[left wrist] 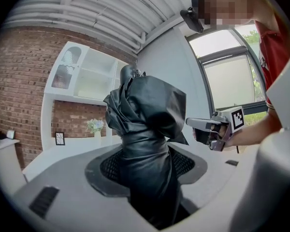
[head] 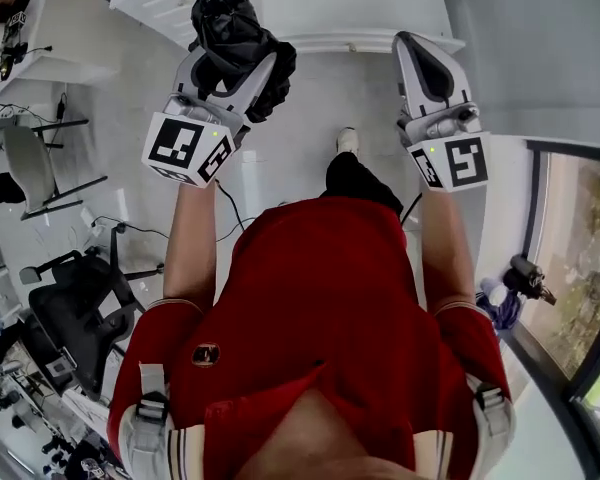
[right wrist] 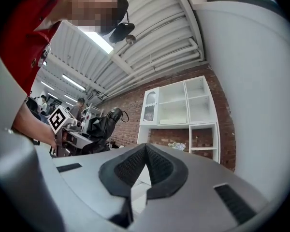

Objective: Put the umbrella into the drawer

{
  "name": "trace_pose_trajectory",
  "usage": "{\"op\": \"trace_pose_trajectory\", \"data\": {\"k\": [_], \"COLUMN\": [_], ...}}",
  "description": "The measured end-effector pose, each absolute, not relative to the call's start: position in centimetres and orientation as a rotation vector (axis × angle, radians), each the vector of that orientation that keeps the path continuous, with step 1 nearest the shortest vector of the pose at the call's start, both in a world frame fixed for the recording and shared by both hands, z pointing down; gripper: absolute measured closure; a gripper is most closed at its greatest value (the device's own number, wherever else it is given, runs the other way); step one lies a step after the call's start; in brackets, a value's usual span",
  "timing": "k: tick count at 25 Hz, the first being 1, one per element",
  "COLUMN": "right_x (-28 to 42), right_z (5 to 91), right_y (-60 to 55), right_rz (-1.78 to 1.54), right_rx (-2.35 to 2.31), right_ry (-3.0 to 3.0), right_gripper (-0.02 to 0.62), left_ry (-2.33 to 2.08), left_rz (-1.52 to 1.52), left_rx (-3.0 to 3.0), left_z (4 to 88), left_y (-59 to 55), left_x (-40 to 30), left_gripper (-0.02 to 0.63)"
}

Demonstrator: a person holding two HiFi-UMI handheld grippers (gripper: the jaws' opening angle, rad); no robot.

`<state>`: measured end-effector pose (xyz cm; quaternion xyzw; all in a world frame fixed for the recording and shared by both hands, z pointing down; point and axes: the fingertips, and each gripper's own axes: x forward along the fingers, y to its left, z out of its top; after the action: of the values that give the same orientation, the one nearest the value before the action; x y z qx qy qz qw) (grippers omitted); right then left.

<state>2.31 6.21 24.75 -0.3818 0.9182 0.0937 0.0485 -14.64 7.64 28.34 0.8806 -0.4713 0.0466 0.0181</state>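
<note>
We hold the folded black umbrella [left wrist: 147,124] in the L tongs [head: 230,73], pads clamped on its bunched fabric, most of it sticking out past the tips. R tongs [right wrist: 145,151] are closed, pad tips touching, nothing btw them. Both are raised side by side in front of our red shirt [head: 330,308], facing a white shelf unit [right wrist: 183,110] on a brick wall [right wrist: 130,105].

the umbrella [head: 242,43] is running off the top edge of the head view, its lower end is lying hidden between the jaws of the left gripper [left wrist: 145,164], and the small things [right wrist: 176,145] on the white shelf [right wrist: 203,111] are showing too small to tell apart
</note>
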Motion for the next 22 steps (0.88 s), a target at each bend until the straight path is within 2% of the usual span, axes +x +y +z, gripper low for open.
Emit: {"op": "trace_pose_trajectory", "data": {"k": [11, 22], "right_x": [9.9, 9.1], "right_z": [25.9, 27.7], "right_y": [-8.1, -13.4], "right_rz": [0.200, 0.120], "right_rx": [-1.086, -1.085], "right_ry": [2.842, 2.887], "right_gripper": [0.604, 0.604], "left_ry": [-1.551, -1.464], "left_rz": [0.281, 0.470], "left_rx": [2.647, 2.625], "left_z": [30.2, 35.0], "left_y": [-7.2, -15.7], "left_x": [-9.3, -9.8], "left_gripper": [0.364, 0.364]}}
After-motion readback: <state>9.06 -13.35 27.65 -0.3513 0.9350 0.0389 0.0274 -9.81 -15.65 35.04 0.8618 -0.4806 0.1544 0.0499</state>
